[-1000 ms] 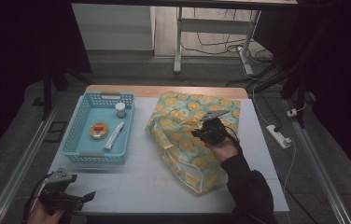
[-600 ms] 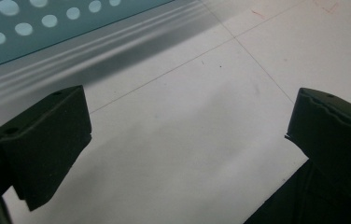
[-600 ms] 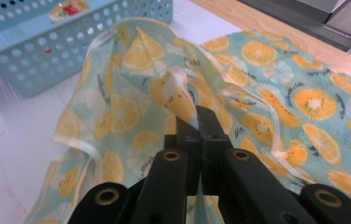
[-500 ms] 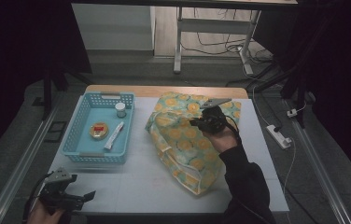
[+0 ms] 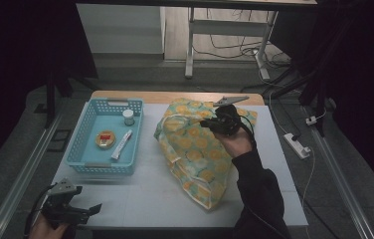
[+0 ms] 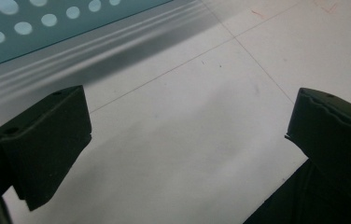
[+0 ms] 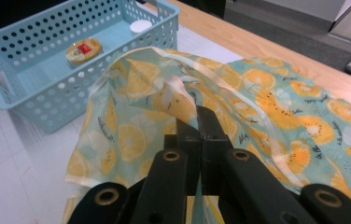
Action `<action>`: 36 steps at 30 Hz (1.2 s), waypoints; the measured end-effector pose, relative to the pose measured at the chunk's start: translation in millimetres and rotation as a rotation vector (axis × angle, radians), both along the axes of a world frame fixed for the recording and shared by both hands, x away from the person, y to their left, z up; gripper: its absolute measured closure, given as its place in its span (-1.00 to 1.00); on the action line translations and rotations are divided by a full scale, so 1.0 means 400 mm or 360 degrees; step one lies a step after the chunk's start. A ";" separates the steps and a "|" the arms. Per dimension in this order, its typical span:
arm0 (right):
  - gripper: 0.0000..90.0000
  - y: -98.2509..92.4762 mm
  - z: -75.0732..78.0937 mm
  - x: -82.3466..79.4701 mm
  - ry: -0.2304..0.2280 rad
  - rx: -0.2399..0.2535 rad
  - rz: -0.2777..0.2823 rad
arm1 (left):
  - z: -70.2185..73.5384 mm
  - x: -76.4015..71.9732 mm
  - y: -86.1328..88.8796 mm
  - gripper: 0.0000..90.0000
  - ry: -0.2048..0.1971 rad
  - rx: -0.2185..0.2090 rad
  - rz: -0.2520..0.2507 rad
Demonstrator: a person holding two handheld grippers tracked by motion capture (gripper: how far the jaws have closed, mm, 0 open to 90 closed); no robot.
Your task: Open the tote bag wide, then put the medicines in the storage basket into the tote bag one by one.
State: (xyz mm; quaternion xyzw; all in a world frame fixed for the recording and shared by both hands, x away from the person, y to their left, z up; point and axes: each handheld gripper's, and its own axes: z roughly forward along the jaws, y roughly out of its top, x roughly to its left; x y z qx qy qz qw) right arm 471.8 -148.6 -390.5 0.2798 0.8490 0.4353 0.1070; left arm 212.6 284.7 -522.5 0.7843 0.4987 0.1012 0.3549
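Your right gripper (image 7: pixel 197 122) is clamped on the lemon-print bag (image 5: pixel 195 149), lifting its rim. Left gripper (image 5: pixel 83 211) idles, jaws apart. All 3 items wait in the basket (image 5: pixel 91 163); packing hasn't begun.

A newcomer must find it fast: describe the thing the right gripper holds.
On the white table, right of the blue basket, lies a fabric bag. It alone is soft, printed with orange slices on pale green; the right gripper pinches its rim.

The left gripper (image 6: pixel 187 140) holds its two black jaws wide apart above the white table surface (image 6: pixel 197 107), with the perforated light-blue plastic basket (image 6: pixel 33 28) ahead.
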 end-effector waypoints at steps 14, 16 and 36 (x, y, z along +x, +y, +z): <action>1.00 -0.001 0.026 -0.003 -0.0042 0.0004 0.0000 | 0.000 0.000 0.001 -1.00 0.0005 -0.0008 0.0002; 1.00 -0.002 0.024 -0.003 -0.0042 0.0000 0.0004 | 0.000 0.000 0.002 -1.00 0.0005 -0.0013 0.0001; 1.00 -0.008 0.011 -0.006 -0.0025 0.0021 0.0013 | 0.004 -0.002 0.013 -1.00 -0.0008 -0.0062 0.0044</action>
